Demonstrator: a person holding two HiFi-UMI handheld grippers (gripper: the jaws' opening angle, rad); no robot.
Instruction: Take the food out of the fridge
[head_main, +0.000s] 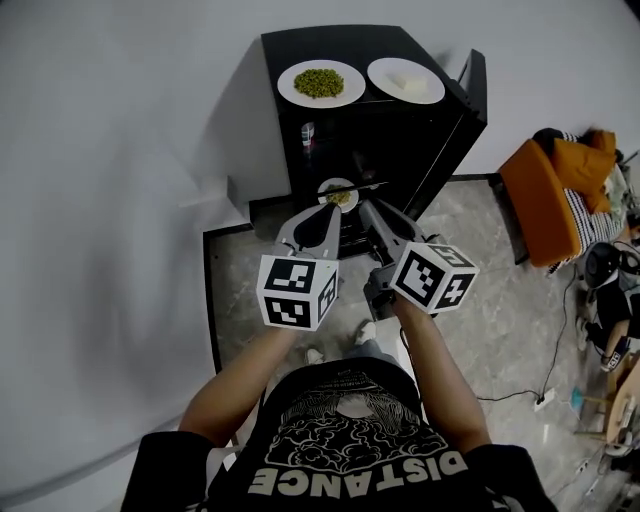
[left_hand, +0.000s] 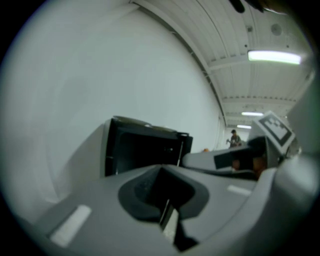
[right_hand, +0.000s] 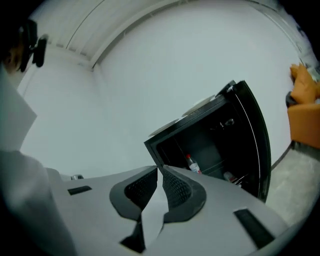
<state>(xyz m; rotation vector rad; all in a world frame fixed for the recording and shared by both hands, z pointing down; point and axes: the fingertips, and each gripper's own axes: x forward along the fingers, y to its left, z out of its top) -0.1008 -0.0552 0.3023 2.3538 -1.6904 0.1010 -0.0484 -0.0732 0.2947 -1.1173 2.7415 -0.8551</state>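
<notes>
Left gripper (left_hand: 161, 172) has its jaws together with nothing between them. Right gripper (right_hand: 158, 170) is narrow, a thin slit of wall showing between its pads, and it is empty too. In the head view both point side by side at the far black mini fridge (head_main: 285, 46), whose door (head_main: 470, 95) stands swung open to the right.

On the fridge top sit a plate of green peas (head_main: 285, 85) on the left and a plate of pale food (head_main: 432, 90) on the right, so two dishes look already out. A smaller plate of food (head_main: 324, 188) shows just beyond the gripper tips, apparently on a low shelf inside; I cannot tell whether either gripper touches it. A red-capped bottle (right_hand: 192, 164) stands further in, on the left.

Risks as I judge them:
- Neither claw is wide enough for a plate rim, so pushing in like this would shove the plate back.
- A one-sided pinch could tip it and spill the food.
- The grippers are close together and may knock each other or the shelf edge.
</notes>
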